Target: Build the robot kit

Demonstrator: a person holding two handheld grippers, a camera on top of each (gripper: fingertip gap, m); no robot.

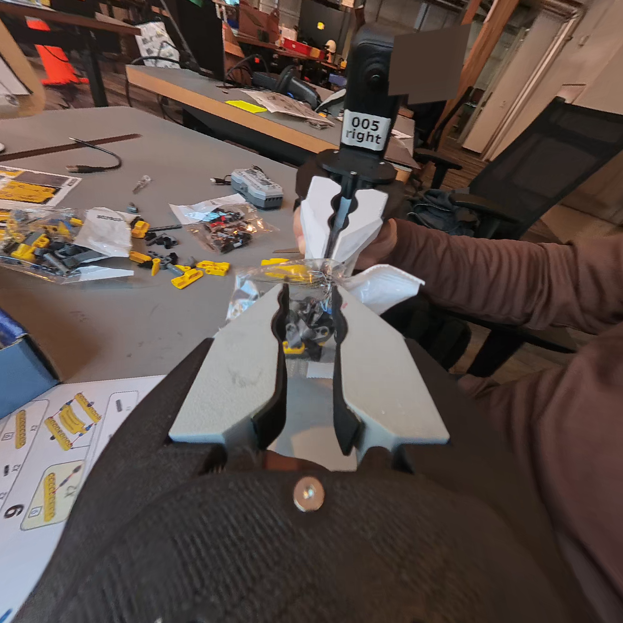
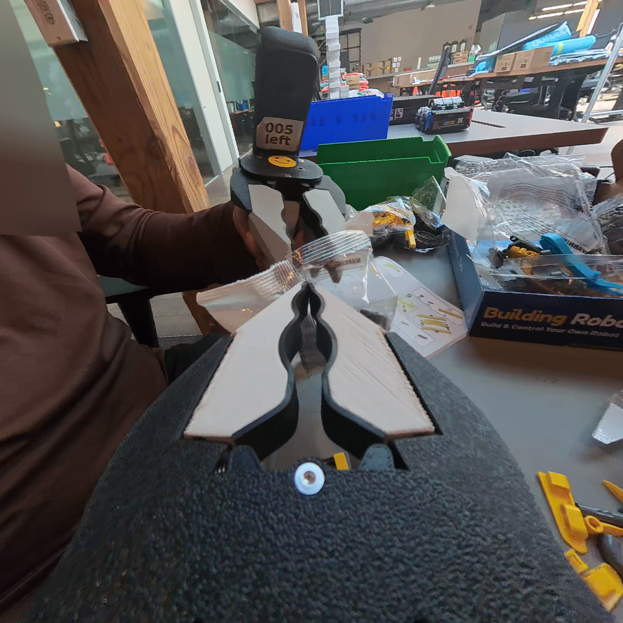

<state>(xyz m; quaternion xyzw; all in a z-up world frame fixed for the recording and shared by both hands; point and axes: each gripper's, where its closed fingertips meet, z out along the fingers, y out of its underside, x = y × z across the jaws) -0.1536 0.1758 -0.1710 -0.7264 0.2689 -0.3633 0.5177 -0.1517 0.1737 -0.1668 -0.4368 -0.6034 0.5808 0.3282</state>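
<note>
1. Left wrist view: your left gripper (image 1: 308, 290) pinches a clear bag of small parts (image 1: 305, 323), held above the table's (image 1: 135, 323) near edge.
2. Your right gripper (image 2: 308, 286) is pressed together on the bag's top; keep both grips firm.

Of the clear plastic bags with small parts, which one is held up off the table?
The small bag between the two grippers: the right gripper pinches its top. The other bags lie flat on the grey table.
</note>
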